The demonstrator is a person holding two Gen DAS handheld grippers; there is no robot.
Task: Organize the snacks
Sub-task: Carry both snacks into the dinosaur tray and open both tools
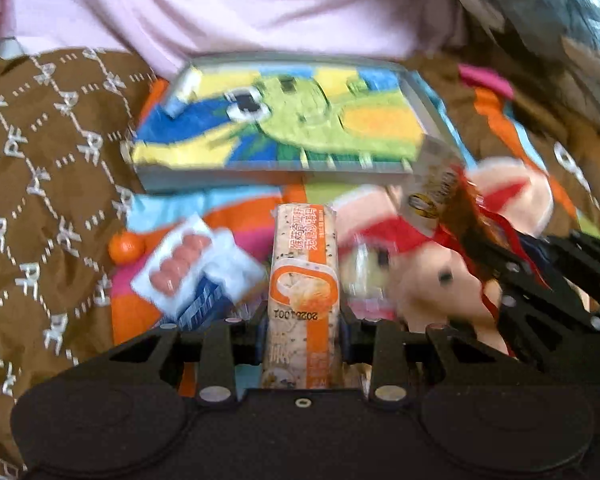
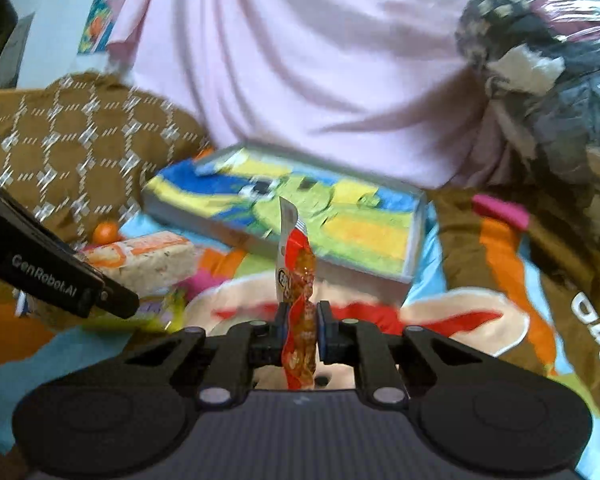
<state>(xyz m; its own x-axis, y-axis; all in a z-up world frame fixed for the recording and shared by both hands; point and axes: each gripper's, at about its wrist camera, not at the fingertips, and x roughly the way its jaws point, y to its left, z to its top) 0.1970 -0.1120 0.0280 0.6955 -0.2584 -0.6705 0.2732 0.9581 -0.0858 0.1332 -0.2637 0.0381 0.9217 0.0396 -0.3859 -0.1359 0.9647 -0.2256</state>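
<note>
Left gripper (image 1: 303,320) pinches speckled bar (image 1: 303,280), orange stripe. Right gripper (image 2: 302,320) clamps red sachet (image 2: 298,276), upright. Both over cartoon blanket (image 2: 460,320). Tray (image 1: 436,120) ahead, toward blanket's far edge, holds only its cartoon liner. Sausage pack (image 1: 180,264) and orange ball (image 1: 126,246) lie left of bar. Brown quilt (image 1: 40,160) at left; pink cloth (image 2: 300,60) behind tray.

Domestic setting, apparently a bed. Cartoon-print bedsheet (image 2: 452,320), brown patterned quilt (image 1: 40,168) and pink fabric (image 2: 300,60) are present.
</note>
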